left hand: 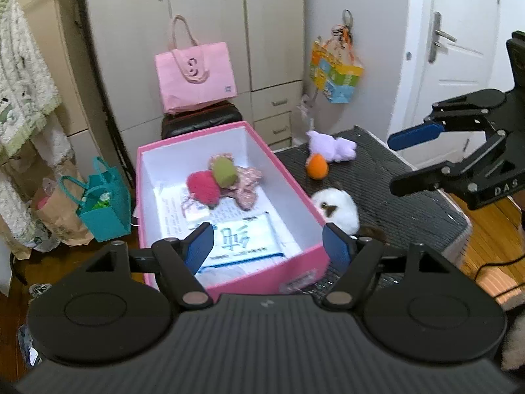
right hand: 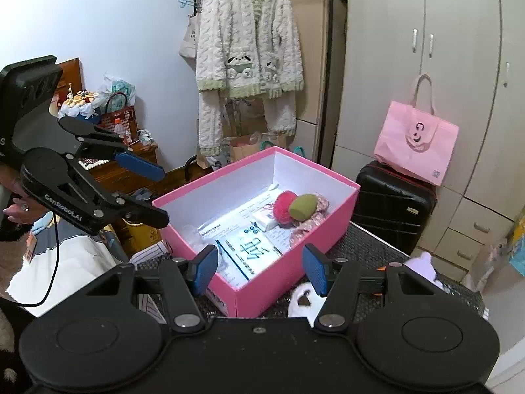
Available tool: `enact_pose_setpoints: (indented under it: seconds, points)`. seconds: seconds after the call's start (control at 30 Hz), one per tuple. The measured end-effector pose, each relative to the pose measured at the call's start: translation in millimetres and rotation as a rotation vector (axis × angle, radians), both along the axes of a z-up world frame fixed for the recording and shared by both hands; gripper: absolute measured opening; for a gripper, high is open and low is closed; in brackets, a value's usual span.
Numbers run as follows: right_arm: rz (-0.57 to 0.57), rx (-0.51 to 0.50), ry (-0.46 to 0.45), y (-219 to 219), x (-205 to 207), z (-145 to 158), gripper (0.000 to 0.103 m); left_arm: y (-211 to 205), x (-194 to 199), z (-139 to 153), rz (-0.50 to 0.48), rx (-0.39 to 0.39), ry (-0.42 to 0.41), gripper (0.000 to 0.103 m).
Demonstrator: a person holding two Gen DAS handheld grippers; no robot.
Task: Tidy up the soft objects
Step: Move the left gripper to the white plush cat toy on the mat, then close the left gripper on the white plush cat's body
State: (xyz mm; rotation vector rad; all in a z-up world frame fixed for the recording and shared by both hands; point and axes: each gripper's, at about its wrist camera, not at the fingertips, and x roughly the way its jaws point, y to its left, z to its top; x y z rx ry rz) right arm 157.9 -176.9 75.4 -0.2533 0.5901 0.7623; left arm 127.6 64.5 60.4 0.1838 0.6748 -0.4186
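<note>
A pink box [left hand: 229,284] [right hand: 262,285] stands open on a dark mat. Inside lie a red fluffy ball [left hand: 203,185] [right hand: 284,205], an olive green soft piece [left hand: 224,171] [right hand: 302,208], a floral pink toy [left hand: 247,187] and papers. On the mat [left hand: 410,203] right of the box lie a white plush [left hand: 338,208] [right hand: 303,300], an orange toy [left hand: 317,165] and a purple plush [left hand: 331,146] [right hand: 423,266]. My left gripper [left hand: 270,246] [right hand: 144,193] is open and empty over the box's near end. My right gripper [right hand: 259,267] [left hand: 403,161] is open and empty above the box's near corner.
A black suitcase [left hand: 200,121] [right hand: 393,203] with a pink tote bag [left hand: 195,75] [right hand: 415,141] on it stands behind the box. Wardrobes [left hand: 229,32] are behind. A teal bag [left hand: 105,203] and paper bags sit on the floor at left. A fluffy robe [right hand: 246,65] hangs nearby.
</note>
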Motion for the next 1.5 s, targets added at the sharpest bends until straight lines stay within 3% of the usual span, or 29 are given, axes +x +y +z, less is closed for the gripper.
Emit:
enact_pose_setpoints:
  seconds: [0.43,0.8,1.17,1.3,1.5]
  points:
    - [-0.045,-0.006,0.014,-44,-29,-15,0.064,-58,-14,-15,-0.153,0.014,0.060,0.073]
    - [-0.044,0.000,0.104,-72,-28,-61,0.065,-121,2,-39,-0.262,0.080,0.117,0.073]
    - [-0.024,0.027,0.146,-82,3,-114,0.065,-159,60,-61,-0.208,0.114,0.115,0.073]
    - [-0.038,0.039,0.120,-79,19,-133,0.065,-168,81,-75,-0.144,0.158,0.090,0.073]
    - [-0.069,0.052,0.081,-69,38,-154,0.065,-177,105,-91,-0.136,0.218,0.096,0.073]
